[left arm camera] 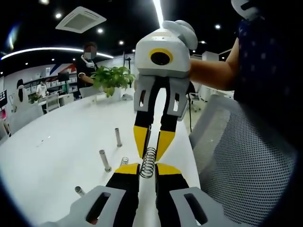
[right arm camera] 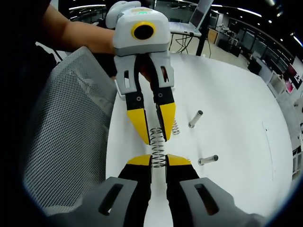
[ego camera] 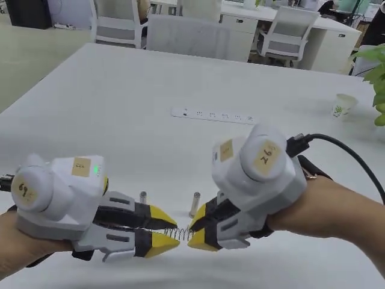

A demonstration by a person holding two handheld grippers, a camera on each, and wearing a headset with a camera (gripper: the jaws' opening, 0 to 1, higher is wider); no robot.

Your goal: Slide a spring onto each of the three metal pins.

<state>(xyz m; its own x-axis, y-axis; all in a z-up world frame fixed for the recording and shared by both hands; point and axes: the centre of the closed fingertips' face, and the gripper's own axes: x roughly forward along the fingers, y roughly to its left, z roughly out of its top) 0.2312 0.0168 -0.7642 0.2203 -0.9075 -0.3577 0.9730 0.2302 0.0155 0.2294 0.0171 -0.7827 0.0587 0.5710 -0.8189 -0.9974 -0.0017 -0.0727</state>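
One spring (ego camera: 178,233) gripped at both ends by left gripper (ego camera: 171,230) and right gripper (ego camera: 194,233), left pin (ego camera: 143,198), right pin (ego camera: 195,203) upright just behind, power strip (ego camera: 213,114) beyond, paper cup (ego camera: 343,106) far off, contents unseen.

Both units are the same build. The left gripper (ego camera: 170,233) and right gripper (ego camera: 194,233) have chunky white-and-grey plastic housings, black linkage arms, and yellow wedge tips on the jaws. The grey finger bases have oval slots cut into them. Each housing has a round tan sticker (ego camera: 25,191) with a handwritten number (looks like 69 on the left one), plus a small square tan sticker (ego camera: 81,167) on top. A little green light (ego camera: 96,171) glows on the left one. A black cable (ego camera: 337,143) comes off the right one. The person's sleeve (left arm camera: 265,61) is dark blue with tiny pale dots.
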